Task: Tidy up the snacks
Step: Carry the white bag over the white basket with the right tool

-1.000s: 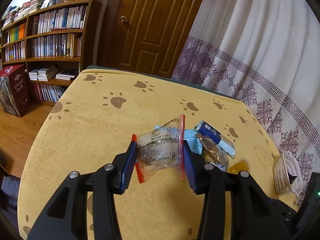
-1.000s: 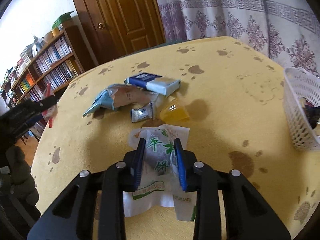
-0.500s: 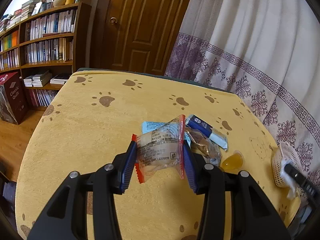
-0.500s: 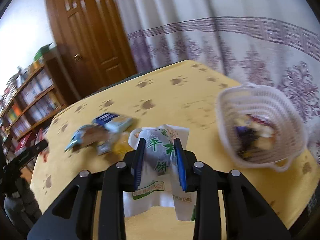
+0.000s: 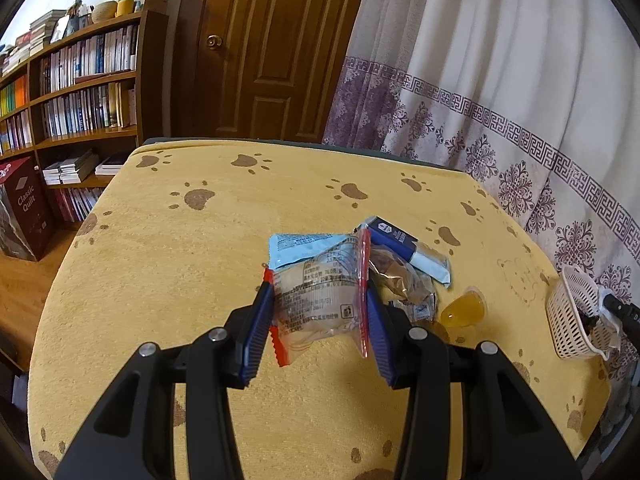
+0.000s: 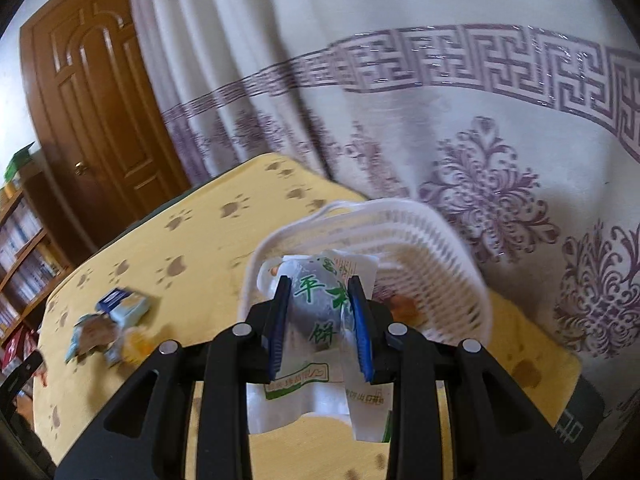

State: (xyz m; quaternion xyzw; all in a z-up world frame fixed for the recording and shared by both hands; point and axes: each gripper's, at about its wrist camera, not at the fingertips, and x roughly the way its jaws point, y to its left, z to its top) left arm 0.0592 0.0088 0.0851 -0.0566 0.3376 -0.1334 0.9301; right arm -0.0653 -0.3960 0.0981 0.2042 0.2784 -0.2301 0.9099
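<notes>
Holding, left side: I have the left gripper (image 5: 318, 322) clamped across a clear snack packet with red edges (image 5: 320, 300), lifted above the yellow desk (image 5: 160, 280).
Handling, clear packet: it looks light and crinkly, with slippery film over a soft cake I judge easy to crush; a hold across the middle, not the sealed ends, suits it.
Pile on the desk: a pale blue packet (image 5: 300, 246), a dark blue box (image 5: 394, 236), a brown wrapped snack (image 5: 400, 280) and a yellow jelly cup (image 5: 464, 310) lie touching or just beside each other.
Holding, right side: the right gripper (image 6: 318, 316) is closed on a white packet with green characters (image 6: 320, 300), hanging at the rim of the white basket (image 6: 440, 264).
Handling, white packet: floppy wrapper round a firm dark lump; I grip the lump, since loose film would slide.
Left view only: shows the basket (image 5: 568, 316) well apart from the pile, at the desk's right edge.
Right view only: shows a little of what lies inside the basket, too blurred to name.
</notes>
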